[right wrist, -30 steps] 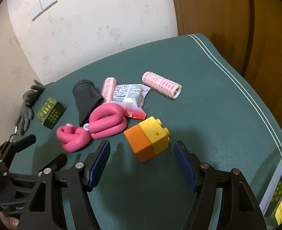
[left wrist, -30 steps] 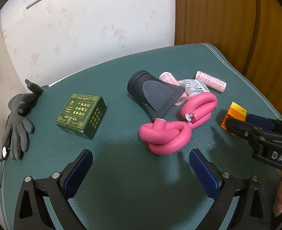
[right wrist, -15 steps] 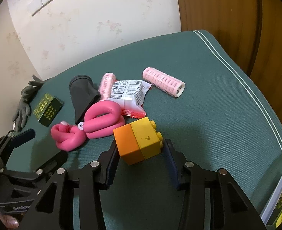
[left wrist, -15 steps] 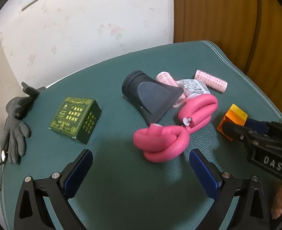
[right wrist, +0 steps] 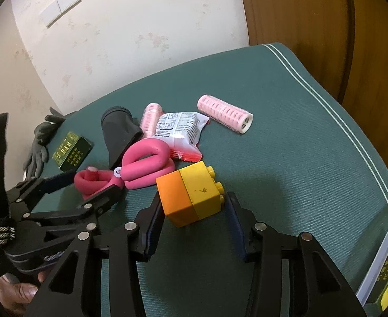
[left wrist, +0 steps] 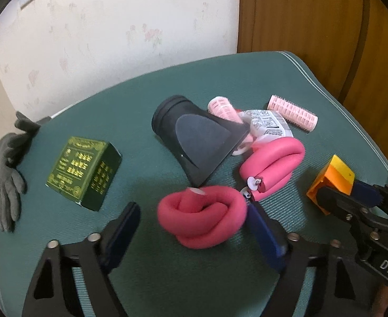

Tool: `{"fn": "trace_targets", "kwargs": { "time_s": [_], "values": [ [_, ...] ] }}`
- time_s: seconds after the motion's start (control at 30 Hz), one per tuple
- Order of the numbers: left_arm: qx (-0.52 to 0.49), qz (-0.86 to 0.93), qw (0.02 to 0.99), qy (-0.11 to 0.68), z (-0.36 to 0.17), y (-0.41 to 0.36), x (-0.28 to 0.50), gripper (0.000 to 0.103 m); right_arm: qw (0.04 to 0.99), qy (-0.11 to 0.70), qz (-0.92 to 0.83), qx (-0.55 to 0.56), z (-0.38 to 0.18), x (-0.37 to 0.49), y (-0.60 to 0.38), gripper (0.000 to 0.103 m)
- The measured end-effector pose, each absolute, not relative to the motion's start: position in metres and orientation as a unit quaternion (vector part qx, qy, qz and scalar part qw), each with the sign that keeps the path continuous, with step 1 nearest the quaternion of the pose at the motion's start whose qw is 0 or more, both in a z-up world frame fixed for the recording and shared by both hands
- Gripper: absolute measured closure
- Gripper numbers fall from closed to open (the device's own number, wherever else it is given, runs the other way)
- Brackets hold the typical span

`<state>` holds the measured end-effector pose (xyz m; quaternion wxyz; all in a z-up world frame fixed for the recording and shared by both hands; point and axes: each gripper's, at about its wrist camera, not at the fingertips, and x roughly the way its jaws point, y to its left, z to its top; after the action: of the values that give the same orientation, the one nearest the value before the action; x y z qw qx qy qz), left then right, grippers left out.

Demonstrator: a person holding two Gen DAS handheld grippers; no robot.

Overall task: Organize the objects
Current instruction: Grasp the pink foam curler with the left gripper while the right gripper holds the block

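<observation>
The right tool (right wrist: 192, 211) is closed on the block (right wrist: 191, 192), an orange half joined to a yellow half with studs on the right side. Its two blue pads press the block from left and right. From the left wrist view the same block (left wrist: 331, 182) shows at the right edge, held between the dark fingers of that tool; whether it is lifted off the green worktop (right wrist: 286, 158) or rests on it, I cannot tell for sure.

The left tool (left wrist: 194, 227) is wide apart. The knotted end of the pink foam roller (left wrist: 202, 219) lies between its fingers, and the right pad looks to touch the foam, though this part is a little blurred.

The other loop of the foam roller bends back toward the black nozzle (left wrist: 199, 142), which lies on its side just behind it. A white snack packet (right wrist: 179, 132) with a red edge lies beside the nozzle, partly over one pink hair curler (right wrist: 150, 117). A second pink curler (right wrist: 225, 117) lies apart, to the right of the packet.

On the left side of the worktop stands a dark green box (left wrist: 84, 171) with gold print. Near the left edge lies a grey glove (left wrist: 8, 166).
</observation>
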<state>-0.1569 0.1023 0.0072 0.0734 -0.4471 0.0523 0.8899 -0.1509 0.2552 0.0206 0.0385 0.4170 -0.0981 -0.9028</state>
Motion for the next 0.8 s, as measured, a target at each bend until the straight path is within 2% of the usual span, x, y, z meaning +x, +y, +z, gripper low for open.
{"fn": "trace_targets", "kwargs": {
  "time_s": [0.1,0.17,0.2,0.8],
  "values": [
    [-0.451,0.889,0.072,0.038,0.004,0.098,-0.159,0.025,0.035,-0.102,-0.903,0.416,0.021,-0.150,0.258,0.057],
    [-0.453,0.888,0.073,0.031,0.003,0.098,-0.159,0.036,0.036,-0.107,-0.902,0.417,0.020,-0.151,0.259,0.057],
    [-0.454,0.888,0.073,0.027,0.003,0.098,-0.159,0.039,0.037,-0.108,-0.901,0.418,0.020,-0.151,0.258,0.057],
    [-0.422,0.903,0.081,0.008,0.027,0.099,-0.141,0.039,0.041,-0.101,-0.917,0.385,0.029,-0.141,0.257,0.057]
  ]
}}
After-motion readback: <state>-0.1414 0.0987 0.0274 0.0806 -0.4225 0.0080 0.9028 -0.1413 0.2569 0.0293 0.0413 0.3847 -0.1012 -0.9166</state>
